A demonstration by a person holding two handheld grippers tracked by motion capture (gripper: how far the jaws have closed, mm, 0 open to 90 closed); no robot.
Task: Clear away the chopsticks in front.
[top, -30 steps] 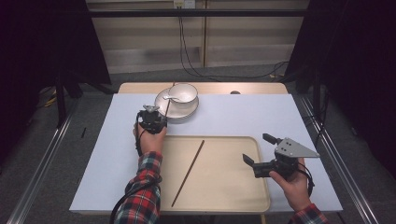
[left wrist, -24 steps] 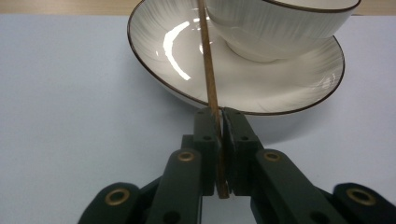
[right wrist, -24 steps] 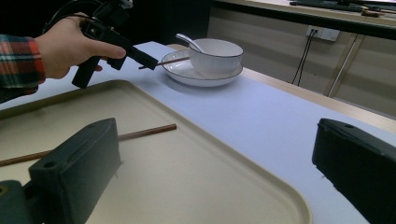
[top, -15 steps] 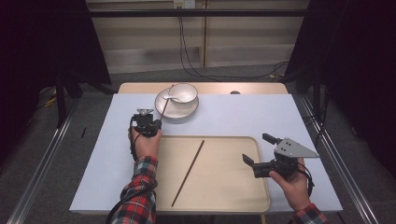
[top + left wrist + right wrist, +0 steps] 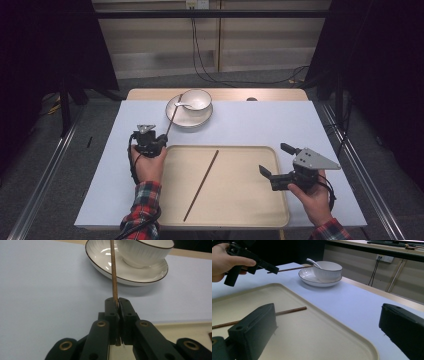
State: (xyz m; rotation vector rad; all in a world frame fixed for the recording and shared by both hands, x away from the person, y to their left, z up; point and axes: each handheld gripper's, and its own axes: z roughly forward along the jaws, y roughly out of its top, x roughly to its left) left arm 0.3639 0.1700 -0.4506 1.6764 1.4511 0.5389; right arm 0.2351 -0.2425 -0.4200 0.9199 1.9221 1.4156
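No text, label, brand, number or sign is showing itself readable in any of the views. The bowl, the plate, the tray and the grippers are carrying no writing that can be read.

A pale wall (image 5: 250, 45) with a socket (image 5: 196, 4) and hanging cables (image 5: 200, 55) stands behind the table (image 5: 280, 95), over grey floor (image 5: 45, 150).

bright even table light, dark surroundings, blurred near jaws, soft shadows
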